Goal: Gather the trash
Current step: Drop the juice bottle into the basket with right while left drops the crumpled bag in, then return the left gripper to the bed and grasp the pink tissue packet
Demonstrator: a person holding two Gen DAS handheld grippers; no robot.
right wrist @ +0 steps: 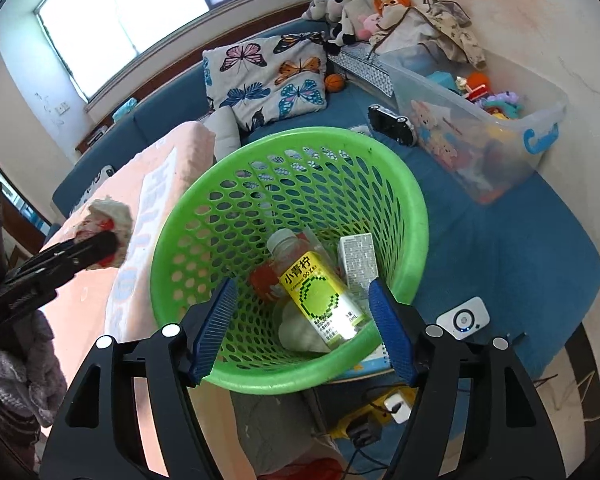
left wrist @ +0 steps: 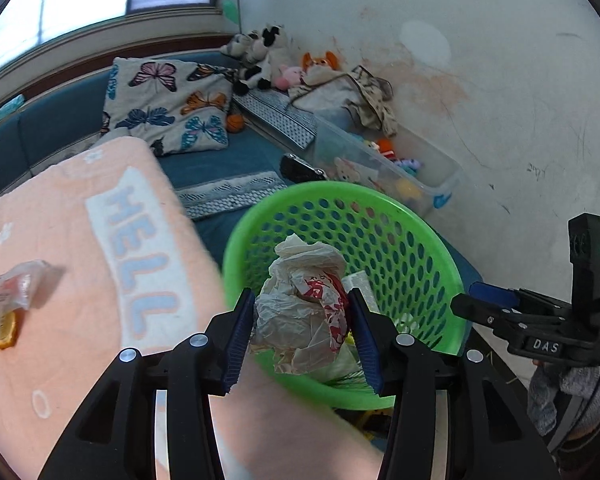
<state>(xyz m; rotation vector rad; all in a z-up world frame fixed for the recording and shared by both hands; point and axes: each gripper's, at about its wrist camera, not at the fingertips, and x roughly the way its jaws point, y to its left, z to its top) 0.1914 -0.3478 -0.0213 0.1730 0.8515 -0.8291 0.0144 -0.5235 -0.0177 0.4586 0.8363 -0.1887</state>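
A green mesh basket (left wrist: 340, 189) stands on the blue couch beside a pink blanket. My left gripper (left wrist: 301, 293) is shut on a crumpled white wrapper with red print (left wrist: 296, 320), held over the basket's near rim. In the right wrist view that wrapper (right wrist: 108, 210) hangs at the left gripper's tip, left of the basket (right wrist: 416, 200). My right gripper (right wrist: 303, 283) is open above the basket with nothing between its pads. Inside lie a yellow-labelled bottle (right wrist: 320, 292), a small white box (right wrist: 358, 258) and a red-and-white wrapper (right wrist: 264, 284). A clear wrapper (left wrist: 8, 300) lies on the blanket.
The pink blanket (left wrist: 100, 260) covers the left side. A butterfly pillow (left wrist: 168, 108), plush toys (left wrist: 260, 56) and a clear toy bin (left wrist: 388, 168) sit behind the basket along the white wall. A black toy car (left wrist: 300, 168) and a small white device (right wrist: 462, 318) lie on the couch.
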